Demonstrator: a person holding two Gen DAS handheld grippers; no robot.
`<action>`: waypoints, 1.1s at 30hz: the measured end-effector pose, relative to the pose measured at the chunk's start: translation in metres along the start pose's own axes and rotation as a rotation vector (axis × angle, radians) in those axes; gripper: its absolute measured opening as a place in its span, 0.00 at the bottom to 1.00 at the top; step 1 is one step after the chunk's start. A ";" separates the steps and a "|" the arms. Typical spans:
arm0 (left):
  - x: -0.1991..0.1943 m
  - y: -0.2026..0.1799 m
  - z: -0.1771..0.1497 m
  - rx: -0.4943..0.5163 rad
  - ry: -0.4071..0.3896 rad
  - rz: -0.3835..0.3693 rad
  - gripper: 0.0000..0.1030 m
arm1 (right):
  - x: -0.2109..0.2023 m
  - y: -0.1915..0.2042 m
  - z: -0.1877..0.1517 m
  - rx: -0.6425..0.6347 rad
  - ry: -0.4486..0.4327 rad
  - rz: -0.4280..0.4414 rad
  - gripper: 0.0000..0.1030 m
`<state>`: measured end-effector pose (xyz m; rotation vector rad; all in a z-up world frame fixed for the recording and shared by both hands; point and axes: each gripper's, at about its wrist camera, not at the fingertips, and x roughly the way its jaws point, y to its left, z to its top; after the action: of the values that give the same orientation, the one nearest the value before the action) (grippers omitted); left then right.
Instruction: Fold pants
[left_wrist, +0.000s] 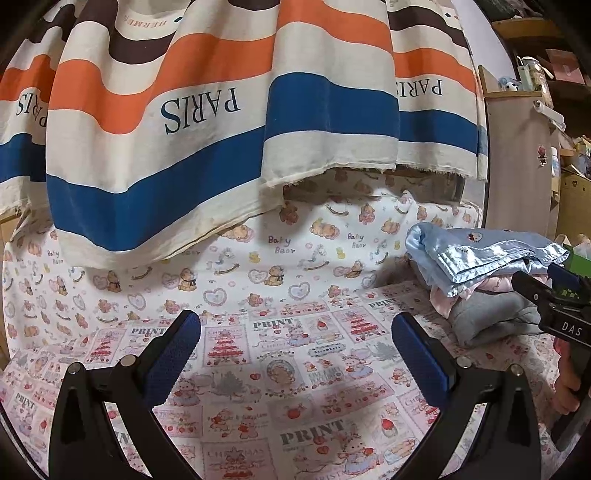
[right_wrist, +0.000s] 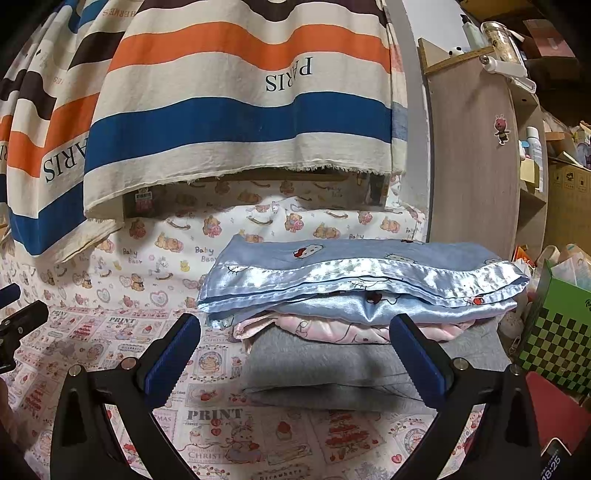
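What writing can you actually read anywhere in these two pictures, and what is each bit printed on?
"PARIS", upside down: striped curtain.
"HERMES", upside down, small: same curtain.
"Baby Bear": bear-print sheet.
"PRINT", "CHRISTMAS": pink patterned cloth.
"DAS": right gripper body.
"18:25": phone screen.
Green checkered box lettering: cut off, unreadable.
Smaller print on the cloth: blurred.

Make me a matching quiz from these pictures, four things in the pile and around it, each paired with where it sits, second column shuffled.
Things:
1. blue blanket
2. pink garment
3. grey garment
4. green box

Places:
A. bottom of the pile
B. right of the pile
C. top of the pile
D. middle of the pile

Pairs: 1-C, 2-D, 3-A, 4-B
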<state>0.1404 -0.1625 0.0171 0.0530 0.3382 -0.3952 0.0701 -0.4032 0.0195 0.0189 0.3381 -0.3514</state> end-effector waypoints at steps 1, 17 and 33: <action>0.000 0.000 0.000 -0.001 0.000 0.000 1.00 | 0.000 0.000 0.000 0.000 0.000 0.001 0.99; -0.001 -0.002 0.000 0.005 0.006 -0.009 1.00 | 0.000 0.002 0.001 -0.003 0.004 0.003 0.99; -0.001 -0.002 0.000 0.006 0.005 -0.009 1.00 | 0.000 0.001 0.001 -0.003 0.003 0.003 0.99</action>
<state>0.1393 -0.1639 0.0179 0.0579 0.3428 -0.4052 0.0704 -0.4017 0.0200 0.0171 0.3417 -0.3477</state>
